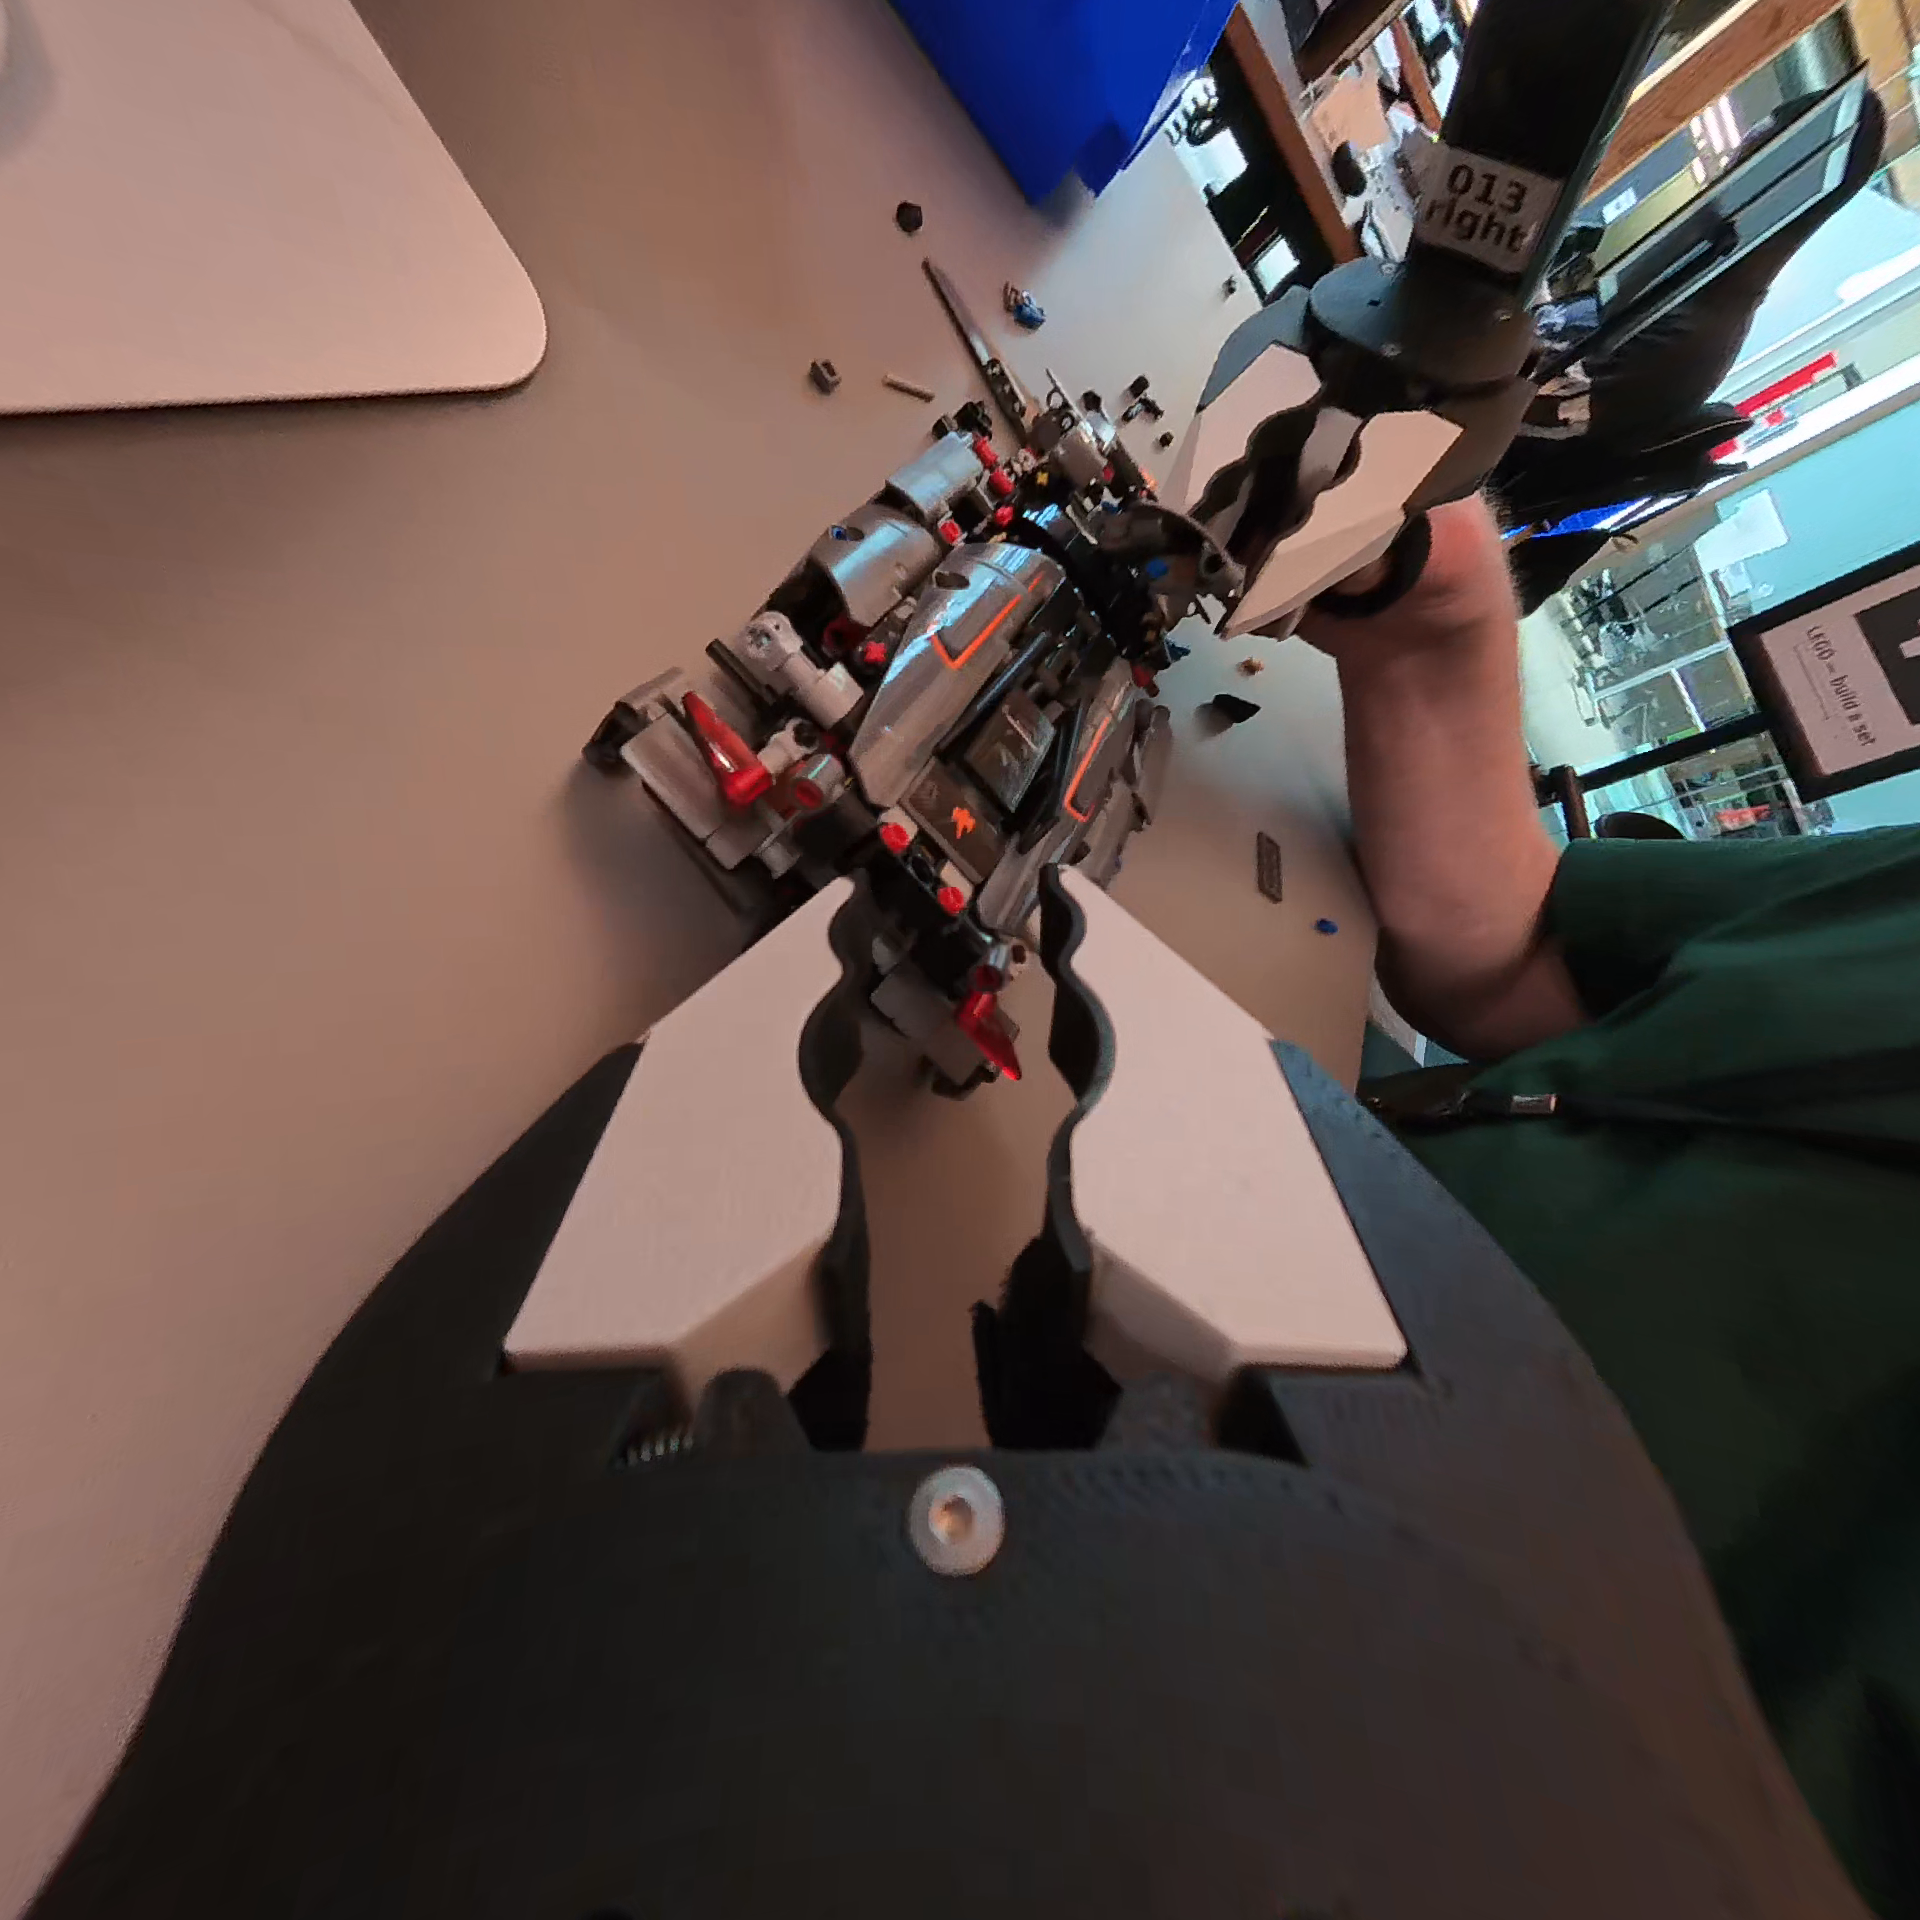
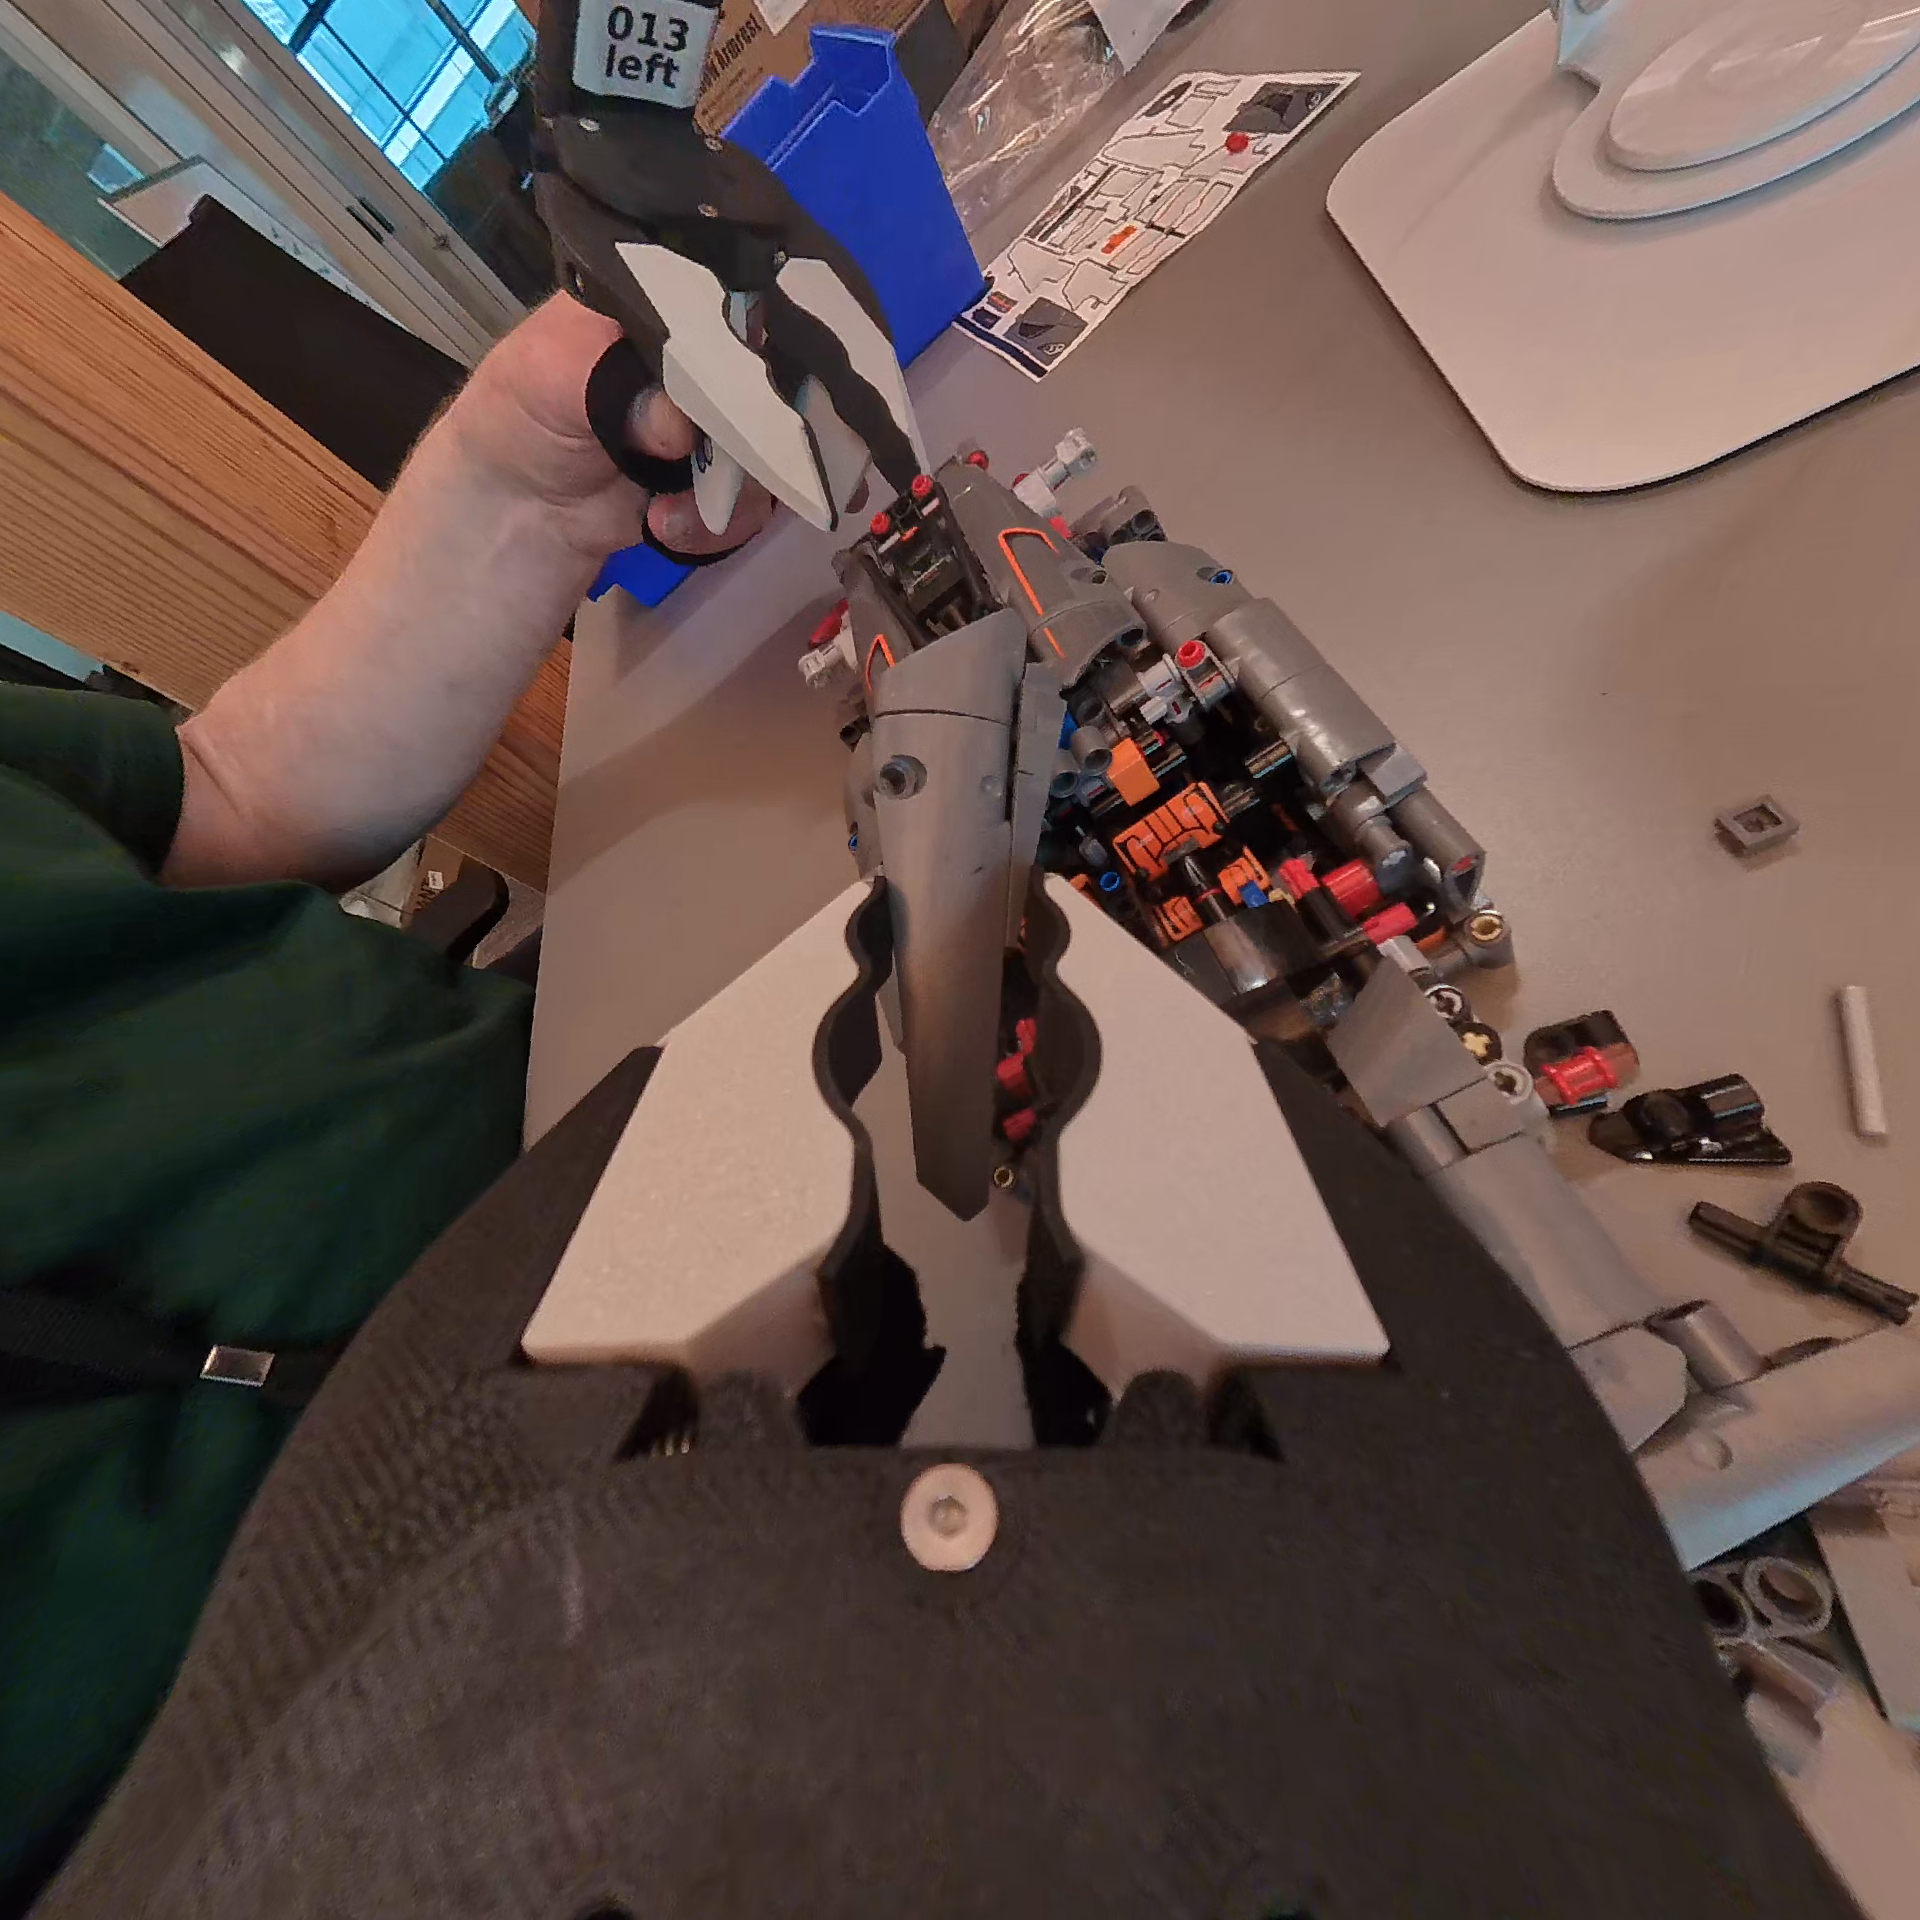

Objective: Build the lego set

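Observation:
A grey, black and orange lego car model (image 1: 956,665) lies on the brown table. It also shows in the right wrist view (image 2: 1195,727). My left gripper (image 1: 948,904) is closed around the model's black and red end. It shows in the right wrist view (image 2: 873,494) at the model's far end. My right gripper (image 2: 961,899) is closed on a long grey curved panel (image 2: 951,935) at the model's near end. It shows in the left wrist view (image 1: 1221,566) at the model's far end.
Loose pieces lie right of the model: a black wedge (image 2: 1694,1127), a black axle connector (image 2: 1808,1236), a white rod (image 2: 1860,1060). A blue bin (image 2: 862,177), a sticker sheet (image 2: 1143,197) and a white stand base (image 2: 1621,312) are behind. A person's arm (image 2: 416,644) is at the left. There is about 15 cm between the tips of the two grippers. From my right tips it is roughly 12 cm to the black axle connector (image 2: 1808,1236); from my left, 25 cm. My left wrist view (image 1: 979,419) looks at it from another angle.

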### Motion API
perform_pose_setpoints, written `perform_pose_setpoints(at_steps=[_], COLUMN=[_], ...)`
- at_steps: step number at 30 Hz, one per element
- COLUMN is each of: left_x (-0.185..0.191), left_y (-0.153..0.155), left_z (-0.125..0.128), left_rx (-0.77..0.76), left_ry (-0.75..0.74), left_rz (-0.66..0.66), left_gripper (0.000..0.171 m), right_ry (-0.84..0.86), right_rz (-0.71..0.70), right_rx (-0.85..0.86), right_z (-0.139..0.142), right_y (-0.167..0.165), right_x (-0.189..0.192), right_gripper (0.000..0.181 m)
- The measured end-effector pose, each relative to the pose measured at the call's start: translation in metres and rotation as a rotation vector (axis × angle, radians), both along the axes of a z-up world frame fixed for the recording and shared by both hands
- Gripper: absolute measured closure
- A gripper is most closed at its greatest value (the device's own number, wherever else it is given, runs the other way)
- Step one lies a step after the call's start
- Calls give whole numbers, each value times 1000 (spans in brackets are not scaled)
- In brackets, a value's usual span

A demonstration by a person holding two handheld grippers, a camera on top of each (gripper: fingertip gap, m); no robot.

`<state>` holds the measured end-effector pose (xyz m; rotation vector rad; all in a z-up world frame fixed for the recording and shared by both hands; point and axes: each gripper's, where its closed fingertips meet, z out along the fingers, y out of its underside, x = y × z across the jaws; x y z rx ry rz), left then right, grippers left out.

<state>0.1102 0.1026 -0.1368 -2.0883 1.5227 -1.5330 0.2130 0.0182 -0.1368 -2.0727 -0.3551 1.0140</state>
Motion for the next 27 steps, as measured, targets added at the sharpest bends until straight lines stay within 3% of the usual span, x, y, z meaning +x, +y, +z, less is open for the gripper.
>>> perform_pose_setpoints(at_steps=[21, 27], left_x=[27, 36], left_y=[-7, -10], left_z=[61, 68], left_rx=[23, 72], left_ry=[-170, -163], left_rz=[-34, -58], left_gripper=[154, 158], right_ry=[22, 21], right_rz=[-7, -8], right_rx=[-9, -8], right_z=[0, 0], right_y=[1, 0], right_x=[3, 3], right_gripper=[158, 157])
